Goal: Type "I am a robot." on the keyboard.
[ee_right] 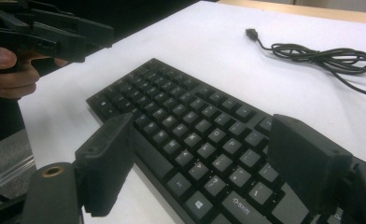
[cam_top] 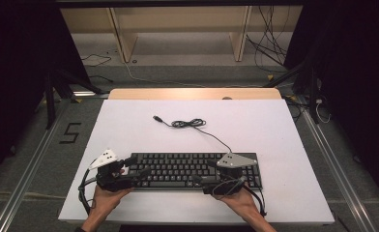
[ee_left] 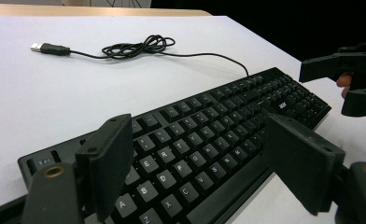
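Note:
A black keyboard (cam_top: 187, 169) lies near the front edge of the white tabletop (cam_top: 274, 135). Its cable (cam_top: 187, 123) runs back from the right part, coils mid-table and ends in a loose USB plug (cam_top: 156, 118). My left gripper (cam_top: 137, 166) sits at the keyboard's left end. In the left gripper view its jaws stand wide apart over the letter keys (ee_left: 197, 126), touching nothing. My right gripper (cam_top: 204, 173) hovers over the keyboard's right half. It is open too, with keys showing between its jaws (ee_right: 202, 130).
A wooden strip (cam_top: 192, 93) borders the table's far edge. Beyond it are wooden frame legs (cam_top: 122, 38) and loose floor cables (cam_top: 269, 43). Dark stands flank the table, and a "5" (cam_top: 70, 133) is marked on the floor at left.

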Tool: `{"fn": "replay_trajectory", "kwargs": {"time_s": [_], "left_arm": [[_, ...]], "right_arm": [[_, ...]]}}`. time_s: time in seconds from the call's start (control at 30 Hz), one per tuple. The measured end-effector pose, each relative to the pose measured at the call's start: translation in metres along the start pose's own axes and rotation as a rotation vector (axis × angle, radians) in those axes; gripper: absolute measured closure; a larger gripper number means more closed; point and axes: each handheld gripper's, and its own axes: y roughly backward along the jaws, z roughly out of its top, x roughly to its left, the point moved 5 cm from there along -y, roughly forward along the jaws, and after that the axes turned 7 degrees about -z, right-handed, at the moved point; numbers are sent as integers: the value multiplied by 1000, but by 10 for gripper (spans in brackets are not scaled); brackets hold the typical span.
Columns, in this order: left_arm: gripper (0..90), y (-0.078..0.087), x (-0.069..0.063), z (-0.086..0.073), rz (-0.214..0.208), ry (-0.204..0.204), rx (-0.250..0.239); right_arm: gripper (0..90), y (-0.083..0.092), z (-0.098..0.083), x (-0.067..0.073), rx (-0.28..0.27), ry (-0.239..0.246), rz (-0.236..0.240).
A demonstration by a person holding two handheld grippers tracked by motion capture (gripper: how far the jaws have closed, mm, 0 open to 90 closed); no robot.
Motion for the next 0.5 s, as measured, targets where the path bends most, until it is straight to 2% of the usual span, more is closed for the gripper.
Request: {"fn": "replay_trajectory", "kwargs": {"time_s": [0.27,0.4,0.5], "left_arm": [[239,4,-1,-3,7,2,-10],[237,6,-2,-4,6,1,-17],[237,7,-3,-4,3,-3,-23]], "right_arm": [[268,-7,2,1,22,8,6],[337,-11,3,-1,33,9,10],[420,-14,3,-2,45,13,15]]}}
